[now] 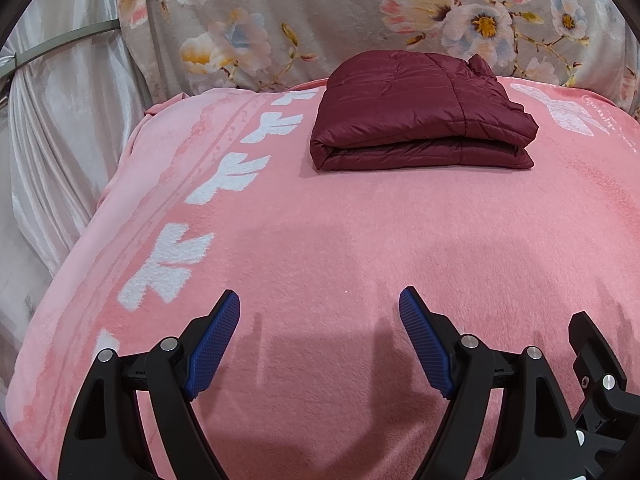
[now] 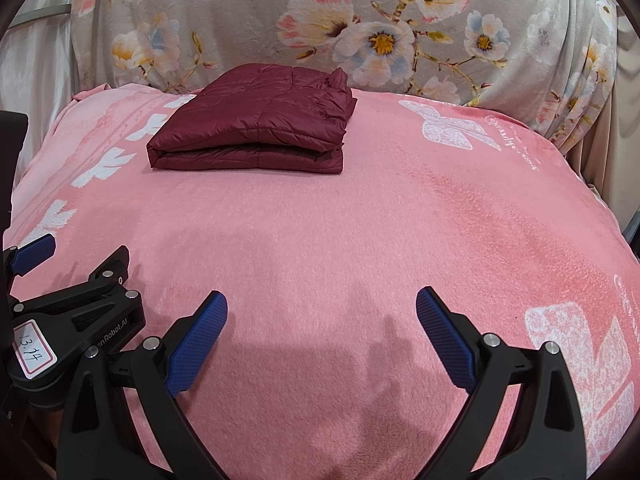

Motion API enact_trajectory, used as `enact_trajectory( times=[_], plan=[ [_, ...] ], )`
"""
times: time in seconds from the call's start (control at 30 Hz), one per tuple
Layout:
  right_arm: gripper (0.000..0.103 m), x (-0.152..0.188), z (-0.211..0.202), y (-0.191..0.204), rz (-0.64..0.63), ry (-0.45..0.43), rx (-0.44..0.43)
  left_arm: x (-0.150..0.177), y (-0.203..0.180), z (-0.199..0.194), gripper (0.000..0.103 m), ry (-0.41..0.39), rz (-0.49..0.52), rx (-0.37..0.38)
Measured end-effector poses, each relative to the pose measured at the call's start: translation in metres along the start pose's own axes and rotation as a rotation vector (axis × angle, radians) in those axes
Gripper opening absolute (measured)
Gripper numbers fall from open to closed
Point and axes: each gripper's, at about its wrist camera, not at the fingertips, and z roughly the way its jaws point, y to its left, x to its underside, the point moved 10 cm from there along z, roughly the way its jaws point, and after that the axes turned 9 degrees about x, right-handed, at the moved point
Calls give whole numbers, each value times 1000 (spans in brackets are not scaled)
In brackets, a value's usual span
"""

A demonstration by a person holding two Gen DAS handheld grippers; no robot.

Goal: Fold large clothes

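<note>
Left hand-held gripper (image 1: 320, 336) hovered low over the near part of the pink fleece blanket with white prints (image 1: 320, 240), tilted downward, blue ribbed pads (image 1: 216, 344) spread wide, nothing between them. Right hand-held gripper (image 2: 322, 340) sat in the same pose just beside it, jaws likewise apart and empty; its black frame showed at the right edge of the left wrist view. Two grippers in all, each with two blue pads. A white label reading 13.14 (image 2: 34, 346) was stuck on the left tool's body. Bare blanket lay between the grippers and the garment, nothing blocking. One dark maroon quilted puffer jacket (image 1: 420, 116), folded into a compact rectangle, lay on the far part of the blanket, well apart from both tools. Behind it hung a grey floral cloth (image 1: 340, 12), with a white satin curtain (image 1: 52, 120) to the left.
</note>
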Motion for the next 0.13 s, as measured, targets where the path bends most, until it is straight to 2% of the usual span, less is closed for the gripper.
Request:
enact_trajectory(
  times=[0.13],
  plan=[
    [93,0,0,0,-1,0,-1,0,-1,0,78,-1,-1,-2]
  ],
)
